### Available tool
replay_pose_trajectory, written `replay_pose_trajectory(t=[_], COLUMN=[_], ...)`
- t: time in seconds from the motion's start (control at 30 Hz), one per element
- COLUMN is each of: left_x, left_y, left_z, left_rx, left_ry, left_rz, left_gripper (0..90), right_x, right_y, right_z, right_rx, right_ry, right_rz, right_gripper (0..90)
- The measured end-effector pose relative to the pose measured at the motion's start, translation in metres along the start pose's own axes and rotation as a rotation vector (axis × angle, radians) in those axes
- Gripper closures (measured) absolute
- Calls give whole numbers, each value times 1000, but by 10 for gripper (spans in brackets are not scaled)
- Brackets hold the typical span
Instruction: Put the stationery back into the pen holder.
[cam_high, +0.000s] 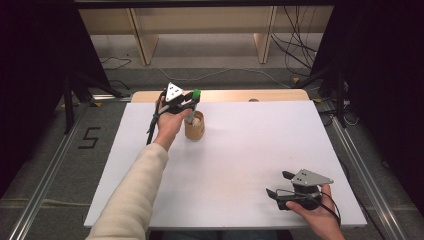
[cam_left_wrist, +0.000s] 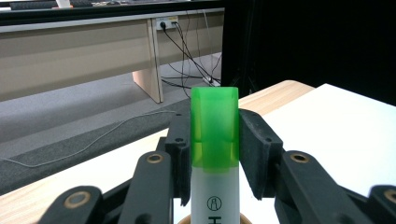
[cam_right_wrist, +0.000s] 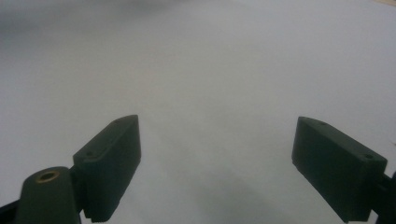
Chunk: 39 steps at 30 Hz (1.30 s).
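The left hand-held gripper (cam_high: 194, 102) is clamped on a green-capped marker (cam_left_wrist: 214, 154) standing in the wooden cup (cam_high: 194, 128) at eleven o'clock on the worktop (cam_high: 240, 165) — probably placing; next, release. The right hand-held gripper (cam_right_wrist: 217, 168) rests wide open — empty.

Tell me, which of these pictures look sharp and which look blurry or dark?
High view: evenly lit white table, dark at both sides. Left gripper view: the green-capped marker is sharp, its lowest edge soft. Right gripper view: hazy grey table with soft shadows under the open jaws.
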<state>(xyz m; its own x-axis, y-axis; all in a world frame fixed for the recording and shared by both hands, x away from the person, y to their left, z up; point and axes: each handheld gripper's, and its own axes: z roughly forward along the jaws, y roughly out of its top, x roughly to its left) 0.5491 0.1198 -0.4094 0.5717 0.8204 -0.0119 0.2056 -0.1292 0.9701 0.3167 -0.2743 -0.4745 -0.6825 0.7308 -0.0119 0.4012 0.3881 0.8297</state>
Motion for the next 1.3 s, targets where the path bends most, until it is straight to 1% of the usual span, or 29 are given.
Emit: replay_pose_trajectory(t=[0.27,0.6,0.8,1.0,1.1,1.17,1.23,1.3], left_x=[-1,-1,0,0,0,0,1,1], left_y=[-2,-5,-5,-8,-10,-10,-10,-9], left_z=[2,3,4,5,4,3,1,-2], left_rx=[9,26,28,54,78,82,92,99], left_ry=[-6,-4,-3,6,14,14,16,19], left_rz=[0,11,12,12,34,37,30,43], left_gripper=[668,668,667,665,661,655,618,590], right_x=[0,0,0,0,0,0,0,0], right_y=[0,0,0,0,0,0,0,0], right_z=[0,0,0,0,0,0,0,0], right_rx=[-2,0,-2,-1,0,0,-5,-5], right_ry=[0,-1,0,-2,-2,-2,1,1], right_rz=[-2,1,-3,-1,1,1,-2,-1], right_gripper=[165,165,164,164,165,164,164,164])
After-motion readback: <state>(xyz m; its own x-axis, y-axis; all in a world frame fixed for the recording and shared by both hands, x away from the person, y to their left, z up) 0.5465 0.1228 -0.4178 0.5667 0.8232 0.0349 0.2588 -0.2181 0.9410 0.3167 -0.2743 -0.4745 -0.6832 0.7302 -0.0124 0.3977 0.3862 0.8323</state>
